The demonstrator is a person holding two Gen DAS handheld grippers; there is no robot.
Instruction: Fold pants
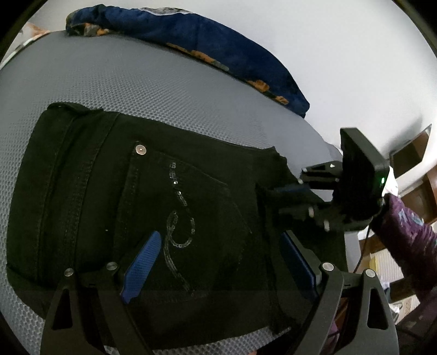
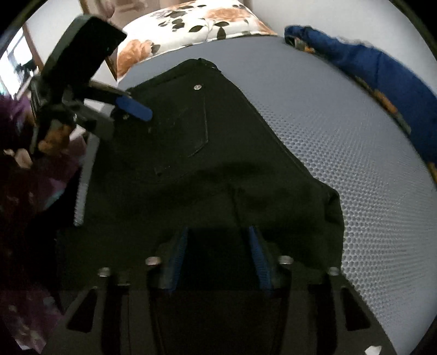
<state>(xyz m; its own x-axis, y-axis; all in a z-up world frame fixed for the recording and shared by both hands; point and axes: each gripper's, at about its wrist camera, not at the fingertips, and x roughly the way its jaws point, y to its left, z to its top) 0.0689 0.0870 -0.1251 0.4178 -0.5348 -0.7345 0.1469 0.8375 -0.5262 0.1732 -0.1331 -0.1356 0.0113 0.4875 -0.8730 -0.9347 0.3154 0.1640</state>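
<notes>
Pants (image 1: 142, 207) lie on grey mesh mattress (image 1: 164, 90), already folded into compact stack, pocket side up. Left gripper (image 1: 218, 262) spread wide above pocket, holding nothing. Right gripper (image 2: 218, 245) pinches right-hand fabric edge. Judgement: late stage; final fold or smoothing left.

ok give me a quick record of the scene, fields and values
surface: grey mesh mattress
pants: black, lying folded, back pocket with sequin swirl facing up
left claw: open, hanging over the pocket, pads not gripping cloth
right claw: closed on a fold at the pants' edge
blanket: blue, bunched along the far edge, apart from the pants
pillow: floral, beyond the mattress
fold: partly done
</notes>
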